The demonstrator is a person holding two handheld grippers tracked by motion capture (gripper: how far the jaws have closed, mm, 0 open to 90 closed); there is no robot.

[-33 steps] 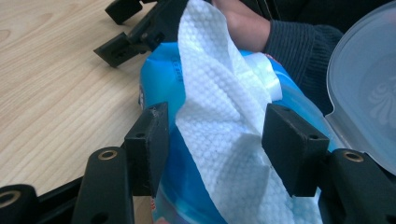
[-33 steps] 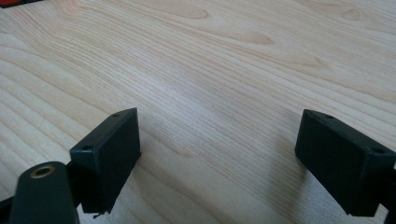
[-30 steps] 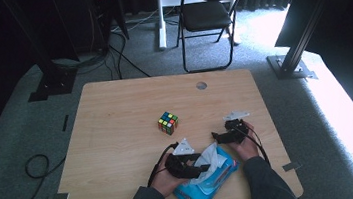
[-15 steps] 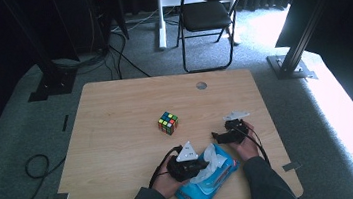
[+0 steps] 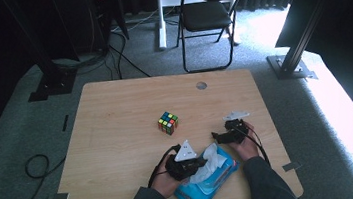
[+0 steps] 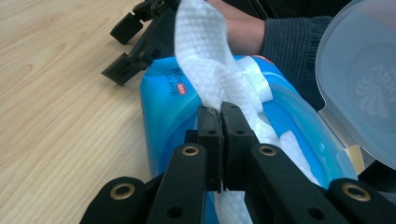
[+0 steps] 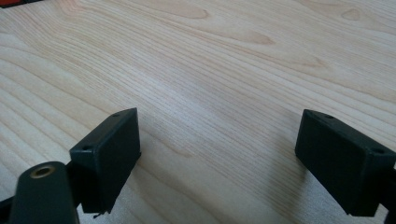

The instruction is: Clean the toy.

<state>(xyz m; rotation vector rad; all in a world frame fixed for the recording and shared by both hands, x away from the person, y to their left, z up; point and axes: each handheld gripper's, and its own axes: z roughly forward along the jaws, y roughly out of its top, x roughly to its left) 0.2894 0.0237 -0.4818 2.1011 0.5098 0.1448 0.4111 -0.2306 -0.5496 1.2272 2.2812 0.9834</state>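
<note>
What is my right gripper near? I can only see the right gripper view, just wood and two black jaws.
Observer: In the high view your right gripper sits open by the table's right edge, just beyond a blue wet-wipe pack.
Operator: Is anybody touching the pack?
Observer: Yes, the left gripper is shut on a white wipe that sticks up out of the pack's opening.
Operator: Is the pack's lid shut?
Observer: No, the left gripper view shows the clear plastic lid flipped up and open.
Operator: Is there anything fun on the table?
Observer: A Rubik's cube sits near the middle, apart from both grippers.
</note>
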